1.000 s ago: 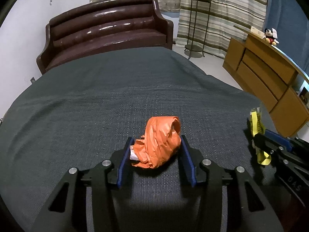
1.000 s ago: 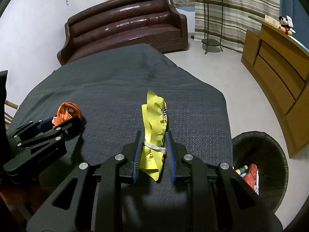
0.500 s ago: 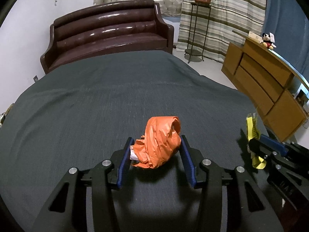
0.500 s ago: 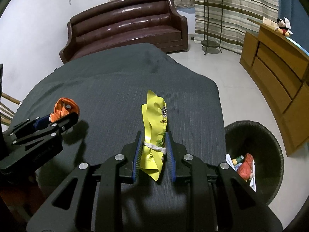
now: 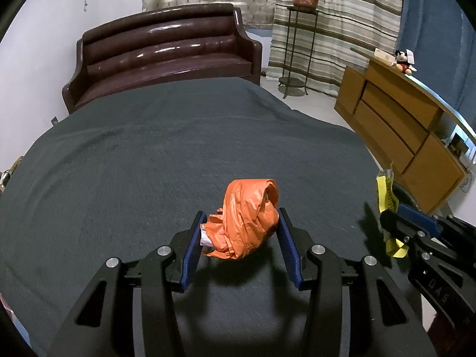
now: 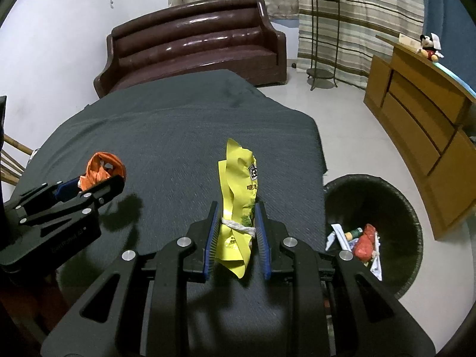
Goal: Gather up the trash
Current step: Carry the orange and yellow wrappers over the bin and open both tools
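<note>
My left gripper is shut on a crumpled orange plastic bag and holds it above the dark grey cloth-covered table. My right gripper is shut on a yellow snack wrapper tied with white string, held upright above the table near its right edge. In the right wrist view the left gripper with the orange bag is to the left. In the left wrist view the right gripper with the yellow wrapper is at the right. A black wicker trash bin stands on the floor right of the table.
The bin holds several pieces of trash. A brown leather sofa stands beyond the table. A wooden cabinet with a plush toy lines the right wall. A plant stand is by the striped curtains.
Both grippers have risen and drifted right with their loads still held. The trash bin has come further into the right wrist view.
</note>
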### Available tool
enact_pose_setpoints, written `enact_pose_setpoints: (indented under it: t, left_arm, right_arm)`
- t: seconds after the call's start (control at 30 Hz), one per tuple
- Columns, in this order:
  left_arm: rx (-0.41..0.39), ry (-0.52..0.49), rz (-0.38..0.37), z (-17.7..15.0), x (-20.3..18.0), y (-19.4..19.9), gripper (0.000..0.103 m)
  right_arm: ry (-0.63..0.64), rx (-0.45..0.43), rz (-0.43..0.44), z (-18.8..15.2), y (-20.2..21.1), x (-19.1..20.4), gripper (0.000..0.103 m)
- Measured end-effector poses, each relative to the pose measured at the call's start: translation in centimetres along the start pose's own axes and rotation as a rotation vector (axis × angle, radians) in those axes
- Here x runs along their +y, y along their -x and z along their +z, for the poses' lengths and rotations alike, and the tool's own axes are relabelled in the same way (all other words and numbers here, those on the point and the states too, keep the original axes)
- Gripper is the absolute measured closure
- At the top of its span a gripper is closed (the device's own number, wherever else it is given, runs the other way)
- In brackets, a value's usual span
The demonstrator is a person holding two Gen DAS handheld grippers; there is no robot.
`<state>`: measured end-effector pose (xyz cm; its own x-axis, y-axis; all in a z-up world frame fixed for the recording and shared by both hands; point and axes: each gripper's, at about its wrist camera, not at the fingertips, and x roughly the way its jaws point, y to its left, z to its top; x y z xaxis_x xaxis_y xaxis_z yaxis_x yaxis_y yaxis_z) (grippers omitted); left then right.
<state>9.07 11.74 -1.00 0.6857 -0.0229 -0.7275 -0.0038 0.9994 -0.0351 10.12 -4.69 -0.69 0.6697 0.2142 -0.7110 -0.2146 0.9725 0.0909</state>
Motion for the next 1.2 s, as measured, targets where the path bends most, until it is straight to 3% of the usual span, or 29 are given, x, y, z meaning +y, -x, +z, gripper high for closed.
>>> enact_pose_setpoints:
  t: [0.53, 1.2]
  left_arm:
    - [-0.056, -0.08, -0.059, -1.4, -6.1, 2.1, 0.056]
    - [-0.075, -0.224, -0.152, -1.4, -15.7, 1.4, 0.056]
  right_arm:
    - [-0.038, -0.05, -0.079, -2.2, 4.7, -5.0, 0.08]
    - [-0.157, -0.081, -0.198, -3.8, 6.7, -14.0, 0.08]
